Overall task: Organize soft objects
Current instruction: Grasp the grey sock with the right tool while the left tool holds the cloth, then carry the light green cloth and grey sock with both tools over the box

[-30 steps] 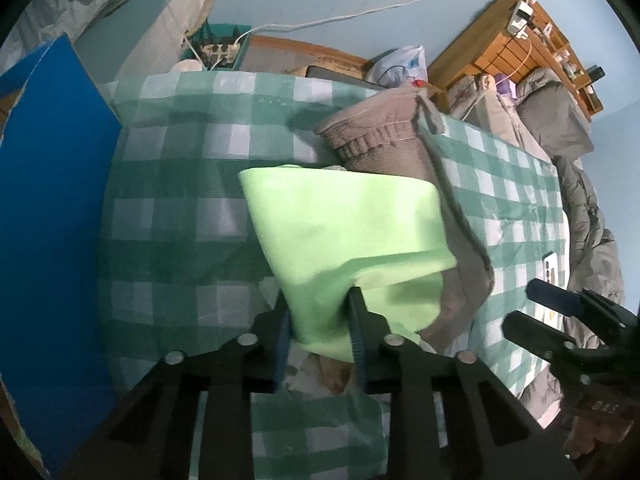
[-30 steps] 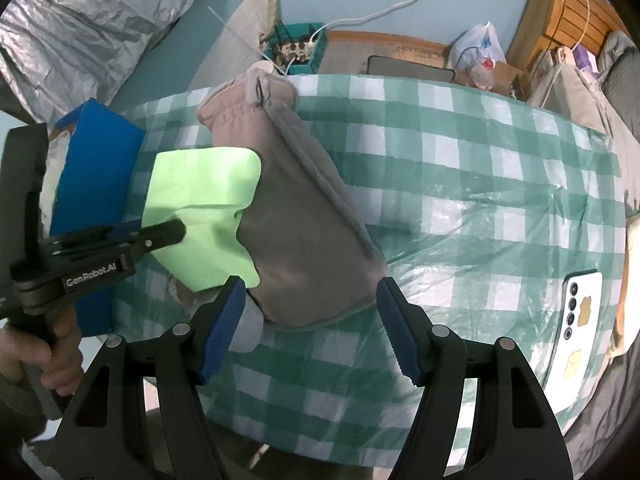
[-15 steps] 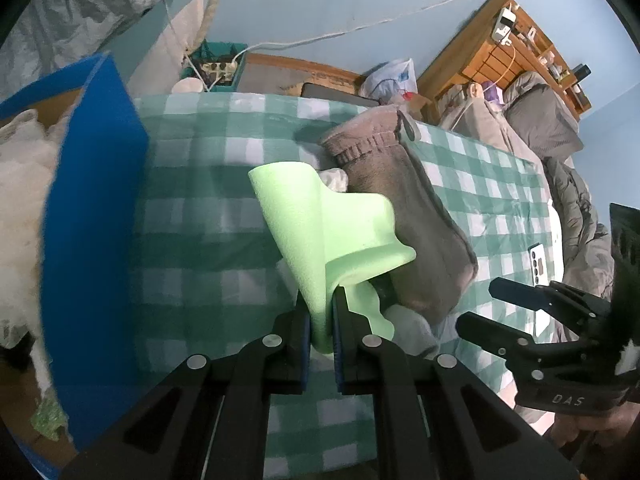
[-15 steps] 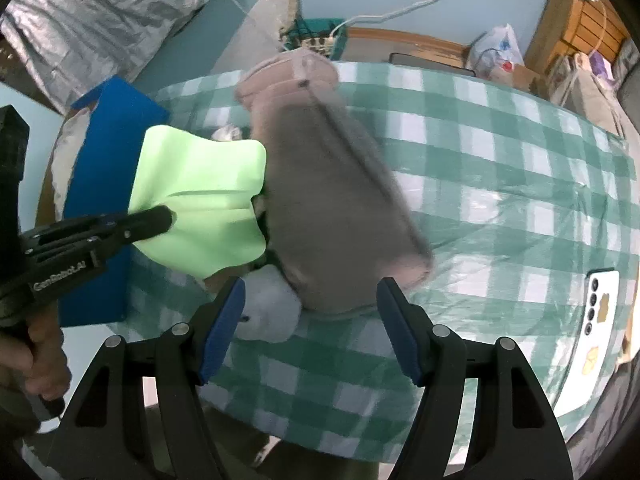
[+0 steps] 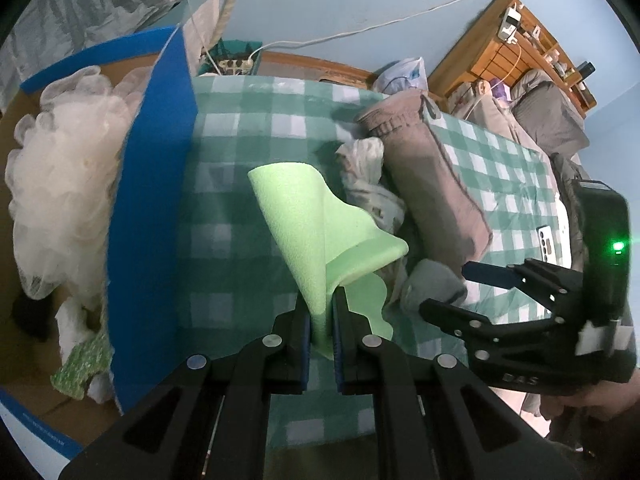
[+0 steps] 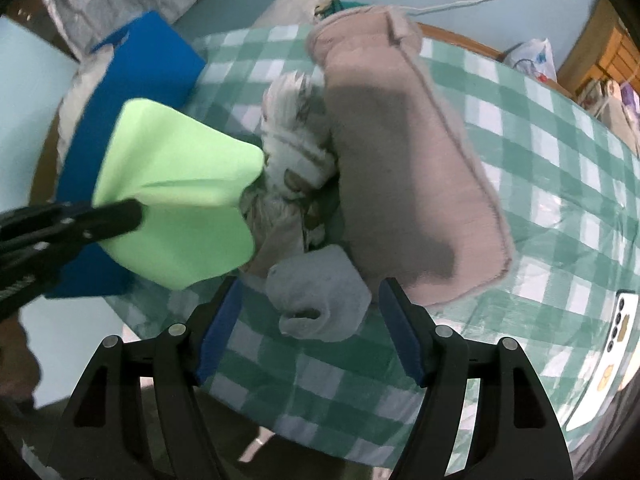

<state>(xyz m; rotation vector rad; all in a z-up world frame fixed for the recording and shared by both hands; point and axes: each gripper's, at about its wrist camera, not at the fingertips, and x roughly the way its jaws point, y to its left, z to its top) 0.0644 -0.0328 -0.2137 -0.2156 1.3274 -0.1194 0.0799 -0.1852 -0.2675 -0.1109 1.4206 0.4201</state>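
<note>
My left gripper [image 5: 321, 312] is shut on a light green foam sheet [image 5: 316, 232], lifted off the green checked tablecloth [image 5: 256, 152] and bent into a fold; the sheet [image 6: 172, 192] also hangs at the left of the right wrist view. My right gripper [image 6: 308, 328] stands open above a small grey rolled sock [image 6: 320, 296], its pads apart from it on either side. Behind the sock lie a crumpled patterned cloth [image 6: 292, 160] and a long brown-grey fleece piece [image 6: 404, 152]. In the left wrist view the right gripper [image 5: 452, 288] is at the right.
A blue-walled cardboard box [image 5: 152, 200] at the table's left holds a white mesh puff [image 5: 60, 184] and a green scrap. A phone [image 6: 616, 332] lies near the table's right edge. Bedding and a wooden shelf [image 5: 516, 40] stand beyond.
The left gripper has closed on the green sheet and lifted it left toward the box. The right gripper has moved down over the grey sock, which the sheet had covered.
</note>
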